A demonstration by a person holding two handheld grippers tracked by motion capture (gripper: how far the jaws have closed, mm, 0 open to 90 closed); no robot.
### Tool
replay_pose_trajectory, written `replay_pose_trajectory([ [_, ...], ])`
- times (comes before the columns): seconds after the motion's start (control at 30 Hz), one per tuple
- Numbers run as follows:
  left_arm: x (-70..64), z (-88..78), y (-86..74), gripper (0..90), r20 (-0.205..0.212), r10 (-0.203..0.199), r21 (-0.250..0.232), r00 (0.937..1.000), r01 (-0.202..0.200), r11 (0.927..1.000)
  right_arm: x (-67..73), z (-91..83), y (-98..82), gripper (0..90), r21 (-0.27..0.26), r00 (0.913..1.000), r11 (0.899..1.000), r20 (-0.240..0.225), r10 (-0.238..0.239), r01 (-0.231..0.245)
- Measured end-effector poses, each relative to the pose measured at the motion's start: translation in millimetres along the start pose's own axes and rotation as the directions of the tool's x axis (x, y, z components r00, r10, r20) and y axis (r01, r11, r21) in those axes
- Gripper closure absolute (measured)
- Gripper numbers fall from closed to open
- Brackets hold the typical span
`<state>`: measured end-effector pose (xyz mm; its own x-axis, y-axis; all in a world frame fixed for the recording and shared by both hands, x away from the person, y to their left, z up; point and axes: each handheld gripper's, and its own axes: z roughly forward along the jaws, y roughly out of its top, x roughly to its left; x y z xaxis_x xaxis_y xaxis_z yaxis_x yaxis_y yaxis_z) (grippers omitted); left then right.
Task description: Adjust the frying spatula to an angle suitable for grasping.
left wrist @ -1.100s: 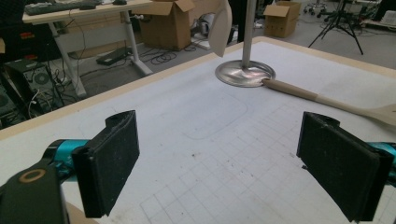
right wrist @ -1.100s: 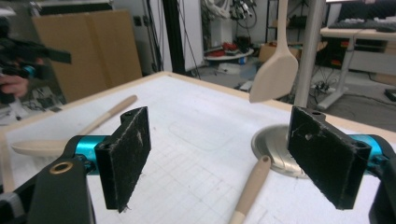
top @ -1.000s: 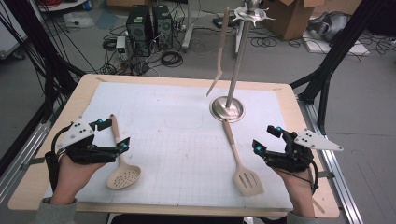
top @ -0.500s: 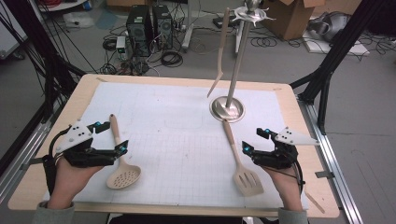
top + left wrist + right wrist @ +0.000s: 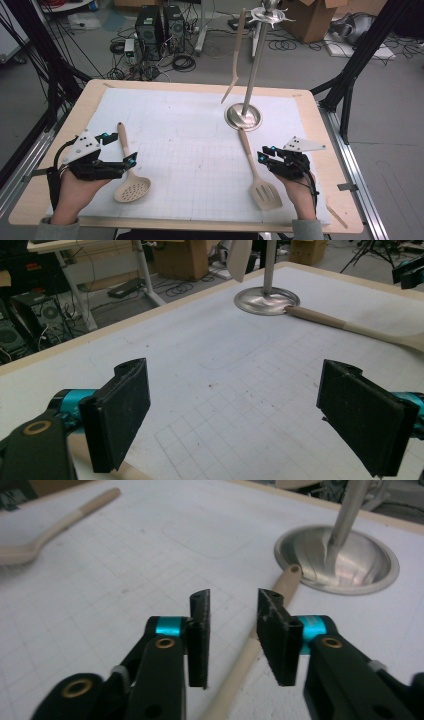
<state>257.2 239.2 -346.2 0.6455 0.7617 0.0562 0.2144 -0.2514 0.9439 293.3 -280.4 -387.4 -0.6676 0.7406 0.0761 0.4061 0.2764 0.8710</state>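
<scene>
A wooden slotted spatula (image 5: 265, 192) lies on the white grid mat, its handle (image 5: 280, 587) reaching to the metal stand's base (image 5: 243, 116). My right gripper (image 5: 263, 152) sits low over that handle. Its jaws have just been closing; in the right gripper view (image 5: 232, 630) the handle runs between the pads (image 5: 200, 630) with a gap still showing. A wooden slotted spoon (image 5: 132, 189) lies at the left. My left gripper (image 5: 120, 148) rests at its handle, jaws wide open (image 5: 232, 415), with bare mat between them.
A wooden utensil (image 5: 235, 60) hangs from the stand's top hooks. The stand base (image 5: 266, 301) and spatula handle (image 5: 340, 325) lie beyond the left jaws. Cables, computer towers and boxes cover the floor behind the table's far edge (image 5: 200, 86).
My right gripper has come down and to the left onto the spatula handle, and its jaws have narrowed around it. The left gripper and the spoon have stayed put.
</scene>
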Motion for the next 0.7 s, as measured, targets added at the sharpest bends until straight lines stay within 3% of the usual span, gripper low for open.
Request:
replay_pose_trajectory([
  [0.23, -0.5, -2.3, -1.9, 14.2, -0.015, 0.003, -0.006, 0.9999, -0.003, 1.0000, -6.3, 13.7, -8.7, 88.5, 0.064, 0.9997, 0.998, 0.014, 0.019, -0.020],
  [0.43, -2.0, -2.8, -4.6, 14.2, -0.021, 0.003, -0.002, 0.9998, -0.003, 1.0000, -9.8, 26.8, -11.7, 89.3, 0.114, 0.9992, 0.993, 0.038, 0.012, -0.016],
  [0.7, -6.8, 0.6, -6.0, 14.2, -0.013, 0.005, 0.002, 0.9999, -0.005, 1.0000, -24.1, 37.0, -16.2, 89.3, 0.130, 0.9956, 0.989, 0.070, 0.063, -0.072],
])
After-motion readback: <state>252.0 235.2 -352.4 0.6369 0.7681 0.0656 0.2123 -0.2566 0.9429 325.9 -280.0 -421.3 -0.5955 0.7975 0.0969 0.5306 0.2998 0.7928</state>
